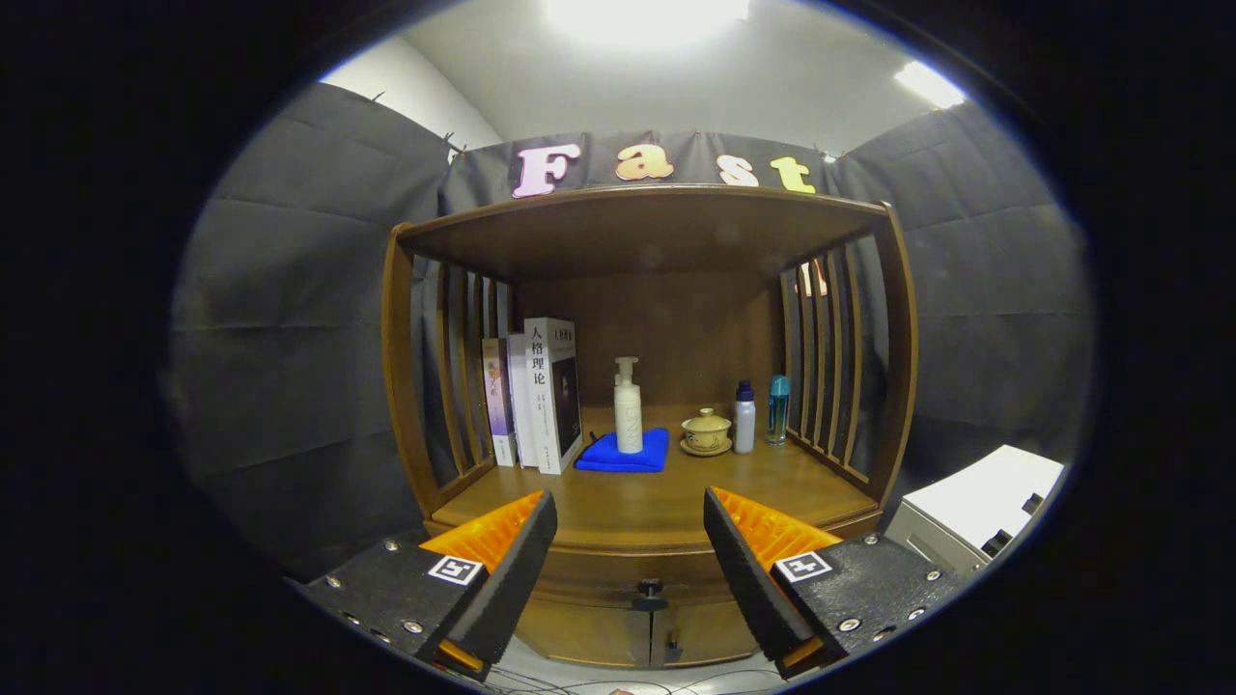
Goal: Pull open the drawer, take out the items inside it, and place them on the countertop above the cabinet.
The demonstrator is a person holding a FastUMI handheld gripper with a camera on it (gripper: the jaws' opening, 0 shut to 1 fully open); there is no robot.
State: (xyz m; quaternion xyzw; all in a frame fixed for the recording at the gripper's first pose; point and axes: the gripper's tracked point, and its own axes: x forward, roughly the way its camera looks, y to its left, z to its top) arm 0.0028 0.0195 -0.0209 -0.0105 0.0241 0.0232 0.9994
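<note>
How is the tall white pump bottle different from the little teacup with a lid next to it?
The pump bottle is tall, slim and white; the lidded teacup is short, round and tan. The pump bottle stands on a blue cloth, while the teacup sits on its own saucer. The bottle has a pump on top; the cup has a knobbed lid. Both stand upright on the wooden countertop, well beyond the open tongs.

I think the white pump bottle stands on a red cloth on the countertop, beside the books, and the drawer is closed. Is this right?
Not quite: the gripper view shows the cloth is blue, not red. The rest holds: the white pump bottle stands on it on the countertop, beside the books, and the drawer is closed. The tool is open.
</note>
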